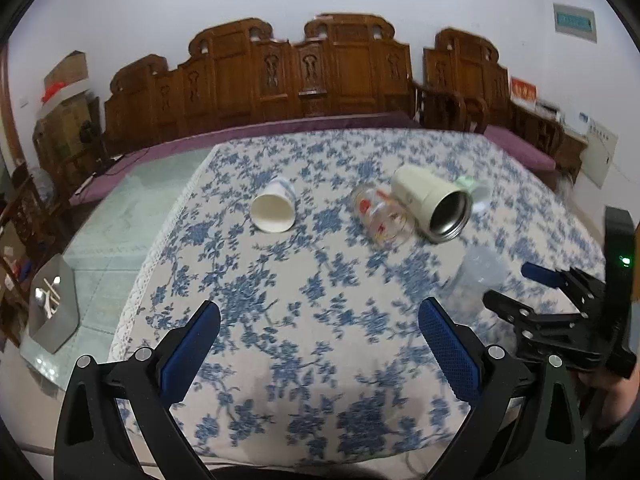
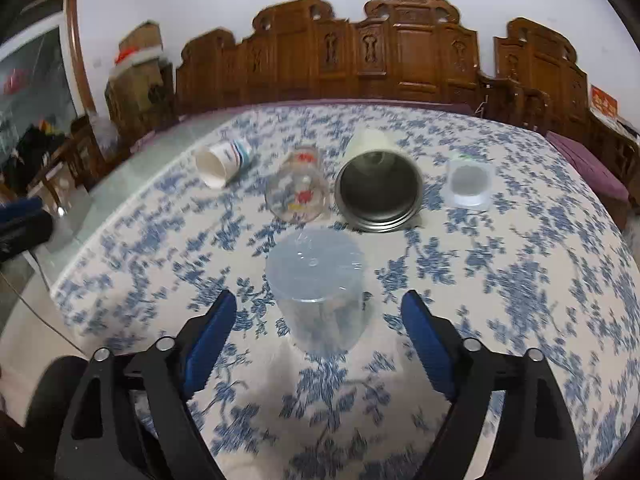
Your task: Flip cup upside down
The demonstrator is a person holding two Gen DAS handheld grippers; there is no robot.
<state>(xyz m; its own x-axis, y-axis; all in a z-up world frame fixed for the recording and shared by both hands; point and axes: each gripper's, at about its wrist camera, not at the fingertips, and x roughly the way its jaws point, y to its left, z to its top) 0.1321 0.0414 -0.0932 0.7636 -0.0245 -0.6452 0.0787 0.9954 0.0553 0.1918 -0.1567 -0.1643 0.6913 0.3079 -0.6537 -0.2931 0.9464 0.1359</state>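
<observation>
- Ahead of both grippers, a table under a blue-flowered cloth point(image 2: 520, 280), carrying everything else.
- Beyond the right gripper point(image 2: 319, 312), a cream steel-lined tumbler point(image 2: 378, 190) on its side, mouth toward the camera; to its left a printed glass point(image 2: 296, 192) and a paper cup point(image 2: 222, 162), also lying down; to its right a small clear container point(image 2: 468, 184).
- Directly between the right gripper's blue fingers point(image 2: 212, 332), near the tips: a clear plastic cup point(image 2: 316, 280), standing with what looks like its closed base upward (transparent and blurred, so not certain).
- Right gripper spread wide, touching nothing.
- Left gripper point(image 1: 319, 348) likewise wide open and empty, cloth only between its fingers, cups well ahead and to its right.
- Step in hand, judging by this: clear cup apparently done, or about to be grasped. Next: pick a lying cup, close on its wall, rotate mouth down.
</observation>
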